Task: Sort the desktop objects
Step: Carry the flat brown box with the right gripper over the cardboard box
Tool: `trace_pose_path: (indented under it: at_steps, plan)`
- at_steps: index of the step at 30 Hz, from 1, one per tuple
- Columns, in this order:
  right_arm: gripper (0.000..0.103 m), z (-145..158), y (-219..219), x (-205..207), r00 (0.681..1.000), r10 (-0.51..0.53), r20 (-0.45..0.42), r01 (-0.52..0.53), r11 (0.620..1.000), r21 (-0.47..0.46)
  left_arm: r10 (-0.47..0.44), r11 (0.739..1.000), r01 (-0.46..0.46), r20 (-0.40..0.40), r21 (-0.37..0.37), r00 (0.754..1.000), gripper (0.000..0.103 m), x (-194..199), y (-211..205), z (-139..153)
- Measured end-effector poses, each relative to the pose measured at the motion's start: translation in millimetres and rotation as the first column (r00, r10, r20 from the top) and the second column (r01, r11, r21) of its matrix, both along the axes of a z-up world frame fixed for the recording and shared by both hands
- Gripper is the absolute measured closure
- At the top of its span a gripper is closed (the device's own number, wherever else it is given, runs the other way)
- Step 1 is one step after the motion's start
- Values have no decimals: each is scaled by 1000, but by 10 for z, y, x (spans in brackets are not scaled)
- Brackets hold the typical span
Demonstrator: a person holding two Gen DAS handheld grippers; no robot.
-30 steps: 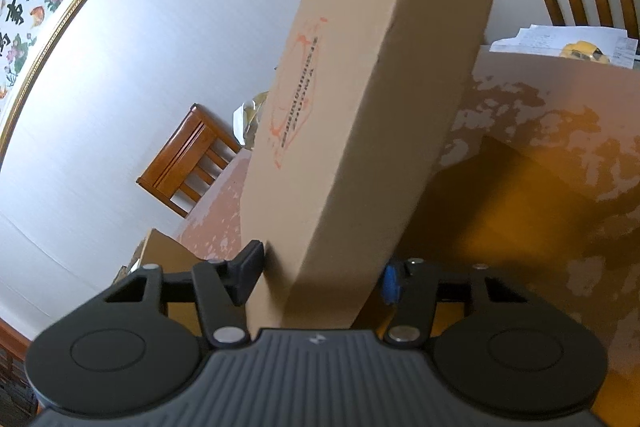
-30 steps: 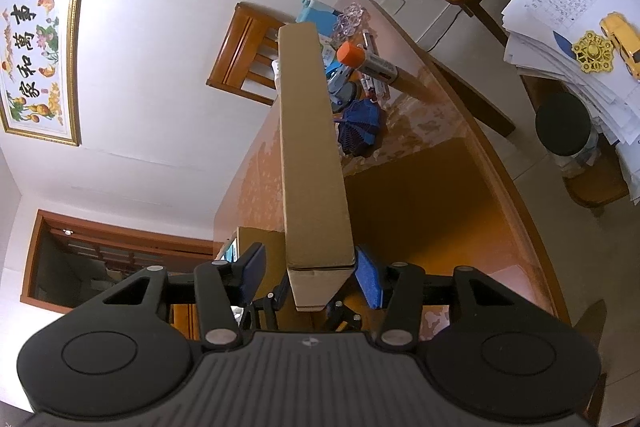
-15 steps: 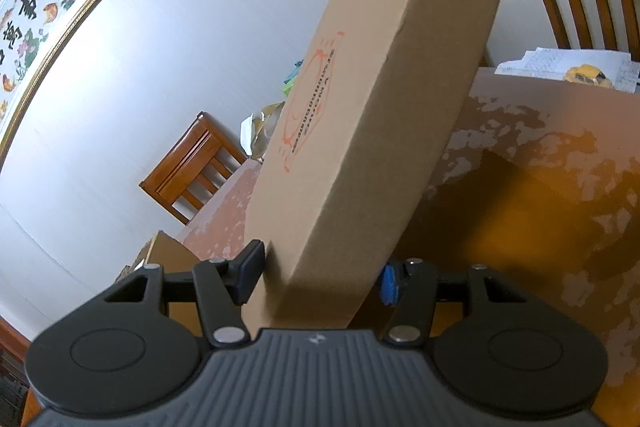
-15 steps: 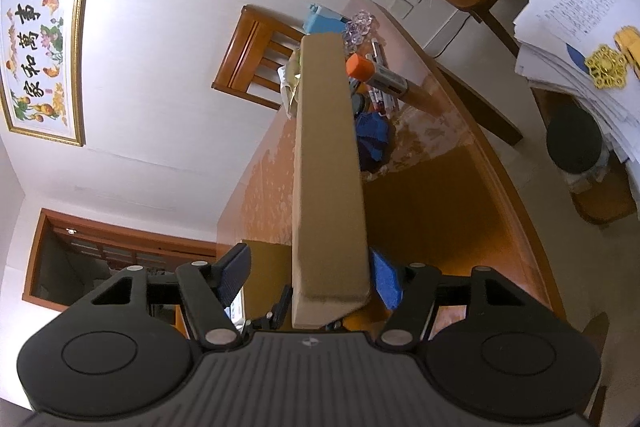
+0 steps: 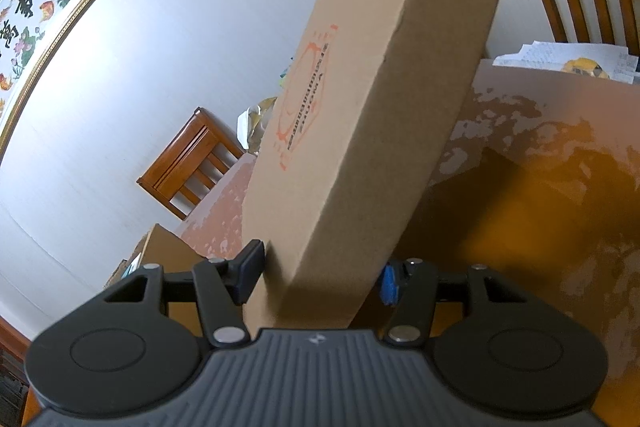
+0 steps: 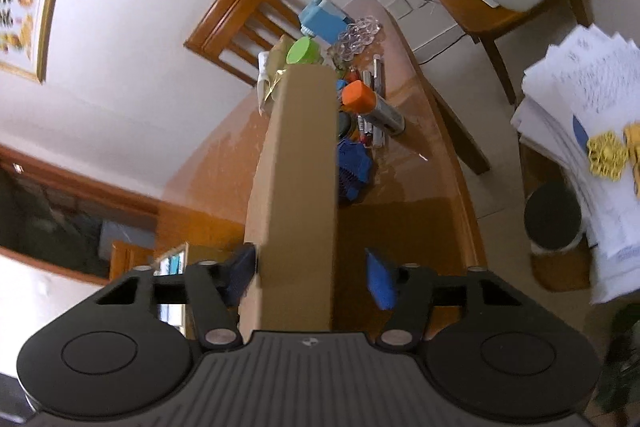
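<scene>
The left gripper points forward and somewhat downward, its jaws clamped on the near end of the flat cardboard box. The black pad on one side and the blue pad on the other both press against the box's faces, and the box rises tilted out of the grip.

The right gripper also points forward and down, straddling a narrow edge of the same box. Its jaws are closing: the pad on the picture's left touches the cardboard, while the blue pad on the picture's right stands clear of it, with a visible gap between.
</scene>
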State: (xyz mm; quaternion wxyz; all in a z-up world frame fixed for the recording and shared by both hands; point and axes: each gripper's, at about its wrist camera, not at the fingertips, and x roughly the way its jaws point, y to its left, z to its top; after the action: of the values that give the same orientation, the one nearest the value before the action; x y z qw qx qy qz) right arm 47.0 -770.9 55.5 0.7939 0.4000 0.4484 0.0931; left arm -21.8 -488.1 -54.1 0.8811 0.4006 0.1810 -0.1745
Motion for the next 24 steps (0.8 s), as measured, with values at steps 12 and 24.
trace_pose_path:
  at_steps: [12,24]
  plan:
    - [55,144,36,-101,999,25,36,-21,996,-90,-8,1000,8,13,-20,1000,47,7,-16,82]
    - [54,183,-102,-358,997,-22,73,27,997,-67,-42,999,43,61,-26,997,47,-63,-54,204]
